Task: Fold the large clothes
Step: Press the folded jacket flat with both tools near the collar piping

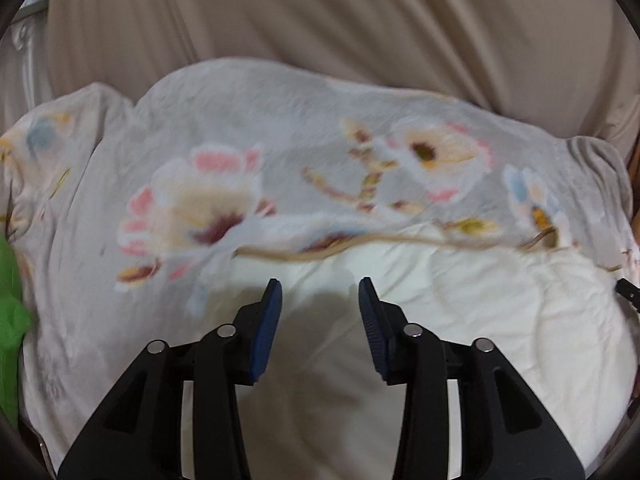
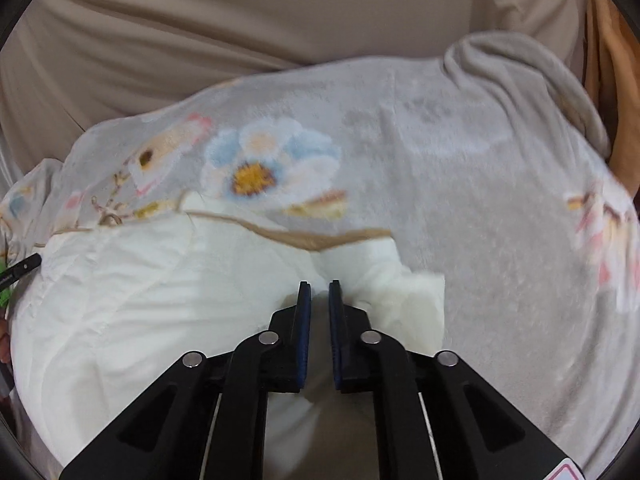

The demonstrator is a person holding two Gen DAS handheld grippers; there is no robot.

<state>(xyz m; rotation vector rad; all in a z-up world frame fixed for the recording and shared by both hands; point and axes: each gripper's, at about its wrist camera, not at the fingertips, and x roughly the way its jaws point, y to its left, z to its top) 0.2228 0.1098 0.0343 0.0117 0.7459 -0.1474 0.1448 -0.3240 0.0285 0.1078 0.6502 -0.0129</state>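
Nearest the left gripper (image 1: 320, 294), the jaws are seen standing partly apart with nothing between them, held over the white lining (image 1: 400, 320) of a large floral blanket (image 1: 280, 140). The right gripper (image 2: 319, 294) is seen with its jaws nearly closed, only a narrow gap left; a turned-up corner of the white lining (image 2: 384, 280) lies just at and beside the tips, but whether any cloth is pinched cannot be told.

Just beyond both pairs of jaws, the tan binding (image 2: 320, 238) of the blanket's edge is seen running across, where the printed grey side is turned back over the lining. Further out the flower print spreads left and right, with a bunched fold at the far right. Behind it hangs a beige curtain (image 1: 320, 12).

A miss is judged the main risk: if the right jaws have closed on thin air or only the lining's surface, the thick edge would slip free when lifted. With the left jaws empty, a one-sided pull would skew the fold.
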